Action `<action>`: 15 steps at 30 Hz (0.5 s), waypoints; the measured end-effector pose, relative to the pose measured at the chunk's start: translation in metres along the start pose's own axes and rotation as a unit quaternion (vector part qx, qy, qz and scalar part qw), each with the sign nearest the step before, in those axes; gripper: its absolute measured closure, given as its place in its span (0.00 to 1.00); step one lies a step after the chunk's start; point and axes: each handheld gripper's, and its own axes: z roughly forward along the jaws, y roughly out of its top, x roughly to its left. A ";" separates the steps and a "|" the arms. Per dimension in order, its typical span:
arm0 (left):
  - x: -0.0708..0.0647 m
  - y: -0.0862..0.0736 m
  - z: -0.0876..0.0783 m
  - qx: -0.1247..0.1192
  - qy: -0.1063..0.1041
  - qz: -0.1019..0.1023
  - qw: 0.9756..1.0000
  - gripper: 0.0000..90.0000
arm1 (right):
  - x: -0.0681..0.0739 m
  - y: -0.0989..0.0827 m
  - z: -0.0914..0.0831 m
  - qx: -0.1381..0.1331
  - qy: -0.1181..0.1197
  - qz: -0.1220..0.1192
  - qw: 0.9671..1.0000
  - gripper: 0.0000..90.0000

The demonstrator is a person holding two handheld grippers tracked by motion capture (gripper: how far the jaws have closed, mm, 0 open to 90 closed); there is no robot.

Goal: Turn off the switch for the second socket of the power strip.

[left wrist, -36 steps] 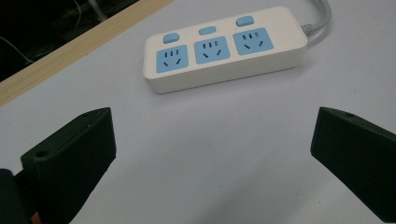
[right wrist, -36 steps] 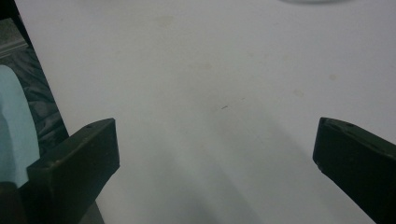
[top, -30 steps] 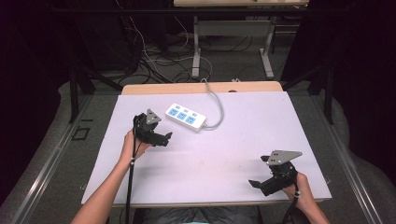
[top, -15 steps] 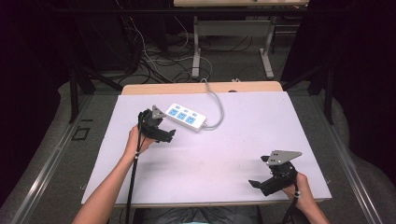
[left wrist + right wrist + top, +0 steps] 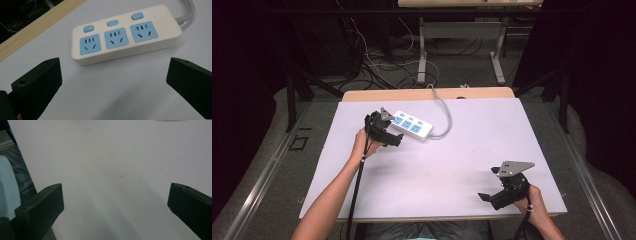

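On the white bench [image 5: 452, 165] we see a power strip [image 5: 412, 125] lying flat near the far edge. Our left hand-held gripper [image 5: 393, 140] hovers just beside it, jaws wide; our right hand-held gripper [image 5: 488, 198] sits well apart, also wide.

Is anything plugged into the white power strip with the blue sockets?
No, all three blue sockets on the white plastic power strip sit empty, with no plug in any.

A white power strip [image 5: 126, 33] with three blue sockets lies beyond the left tool's [image 5: 113, 80] wide-apart jaws.
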 end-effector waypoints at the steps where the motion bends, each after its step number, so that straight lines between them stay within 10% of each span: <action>1: 0.000 0.001 0.001 -0.003 0.002 -0.002 1.000 0.00 | 0.000 0.000 0.001 -0.003 -0.001 -0.001 1.000 0.00; 15: 0.004 0.024 0.015 0.000 0.002 -0.008 1.000 0.00 | 0.000 0.000 0.001 -0.004 0.003 -0.004 1.000 0.00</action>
